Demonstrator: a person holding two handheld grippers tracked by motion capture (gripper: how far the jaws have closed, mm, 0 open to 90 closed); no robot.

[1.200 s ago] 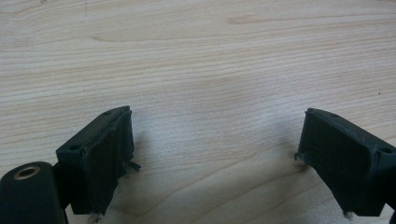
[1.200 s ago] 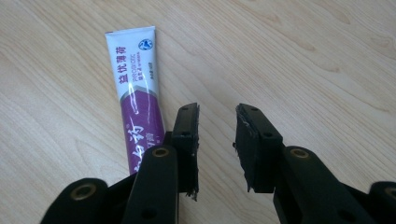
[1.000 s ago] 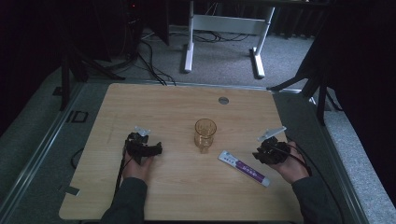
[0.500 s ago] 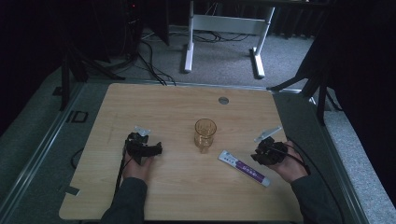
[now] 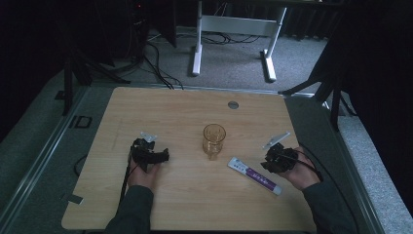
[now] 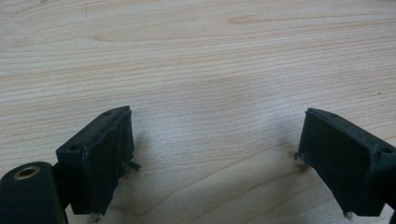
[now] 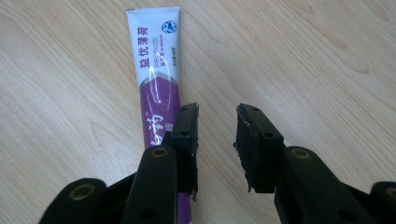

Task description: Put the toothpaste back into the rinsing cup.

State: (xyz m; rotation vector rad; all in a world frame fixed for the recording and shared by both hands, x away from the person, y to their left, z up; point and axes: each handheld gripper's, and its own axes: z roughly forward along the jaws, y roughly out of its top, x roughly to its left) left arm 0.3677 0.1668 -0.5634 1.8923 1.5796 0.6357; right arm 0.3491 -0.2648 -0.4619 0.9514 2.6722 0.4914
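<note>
From the high view, the wooden bench (image 5: 146,112) carries a clear glass (image 5: 214,140) standing upright near its middle, and a purple-and-white toothpaste tube (image 5: 254,175) lying flat on a slant between the glass and the bench's right edge, closer to the near edge. The right tool (image 5: 269,164) rests low on the bench just beside the tube's right end, a placing that looks like the setup for picking the tube up. The left tool (image 5: 163,157) sits toward the left half of the bench, well apart from both glass and tube, probably waiting out of the way. In the left gripper view, the left tool (image 6: 212,154) has its jaws spread wide over bare wood grain, nothing between them. In the right gripper view, the right tool (image 7: 215,140) has its jaws narrowly apart with only bench showing in the gap; the toothpaste tube (image 7: 156,84) runs under and alongside the left jaw rather than between the two, so it is not gripped yet, and the tool would seemingly need to shift sideways to straddle it.
</note>
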